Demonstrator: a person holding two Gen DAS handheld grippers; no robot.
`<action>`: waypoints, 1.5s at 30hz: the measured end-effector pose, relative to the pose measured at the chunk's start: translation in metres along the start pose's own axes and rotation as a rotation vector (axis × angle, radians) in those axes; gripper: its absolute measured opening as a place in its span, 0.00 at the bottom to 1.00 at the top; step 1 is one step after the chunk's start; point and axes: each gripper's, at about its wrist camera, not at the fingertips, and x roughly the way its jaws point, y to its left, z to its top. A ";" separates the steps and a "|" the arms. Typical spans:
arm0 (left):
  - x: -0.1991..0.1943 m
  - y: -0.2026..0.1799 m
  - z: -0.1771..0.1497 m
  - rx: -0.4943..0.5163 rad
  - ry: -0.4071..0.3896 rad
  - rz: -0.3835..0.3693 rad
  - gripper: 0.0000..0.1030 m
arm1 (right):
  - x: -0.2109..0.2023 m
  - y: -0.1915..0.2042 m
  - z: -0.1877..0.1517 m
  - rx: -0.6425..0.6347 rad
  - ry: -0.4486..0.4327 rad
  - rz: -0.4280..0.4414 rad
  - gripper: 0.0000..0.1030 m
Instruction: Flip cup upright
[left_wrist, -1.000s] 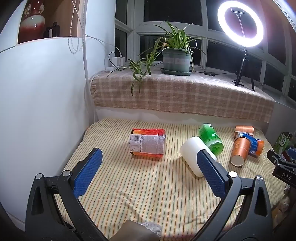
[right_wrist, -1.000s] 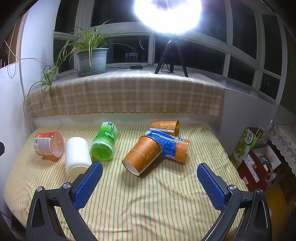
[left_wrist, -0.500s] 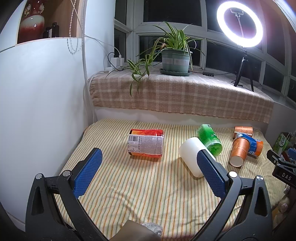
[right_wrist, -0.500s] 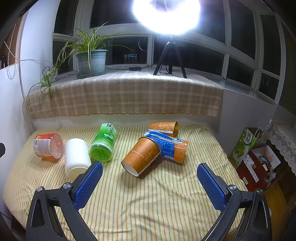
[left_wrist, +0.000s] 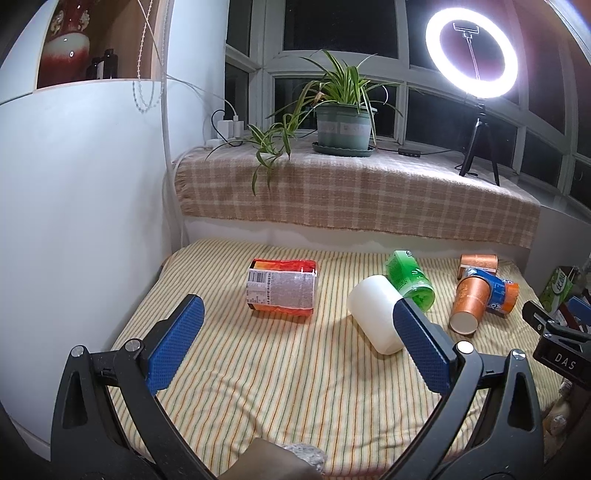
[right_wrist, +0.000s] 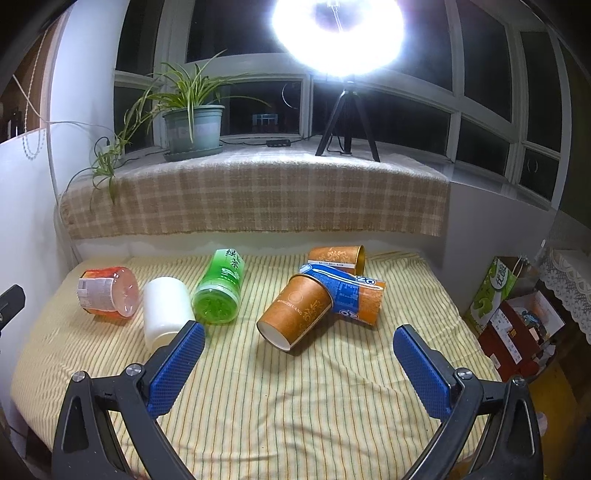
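Six cups lie tipped over on the striped bed cover, none upright yet. In the right wrist view the brown paper cup (right_wrist: 295, 312) sits at the centre of the frame, mouth toward the camera and propped against a blue and orange cup (right_wrist: 349, 297), with a second brown cup (right_wrist: 338, 255) lying just behind them. To the left lie a green cup (right_wrist: 219, 291), a white cup (right_wrist: 166, 308) and, at the far left, a red cup with a printed label (right_wrist: 105, 295). Every mouth or side I can see shows nothing inside; they look empty.

The right tongs (right_wrist: 297, 363) hang wide apart and hold nothing, short of the brown paper cup. The left tongs (left_wrist: 297, 339) are just as wide and empty; in the left wrist view the red cup (left_wrist: 282, 290) lies between their tips further back, and the white cup (left_wrist: 376, 314) peeks out behind the right-hand blue pad.

The trouble I foresee is the pile at centre right: the three cups touch, so closing on one could nudge the others into rolling. Thin paper walls may also crush under a firm squeeze, and the soft, wrinkled bed (right_wrist: 295, 406) gives a poor footing, so a cup set down may topple again.
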 end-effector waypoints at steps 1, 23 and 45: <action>0.000 -0.001 0.000 0.001 -0.001 -0.002 1.00 | -0.001 0.000 0.000 0.001 -0.003 0.001 1.00; -0.010 -0.006 -0.004 0.009 -0.033 -0.003 1.00 | -0.008 -0.005 -0.001 0.011 -0.022 0.010 1.00; -0.010 -0.009 -0.004 0.016 -0.042 -0.006 1.00 | -0.009 -0.005 -0.002 0.010 -0.032 0.009 1.00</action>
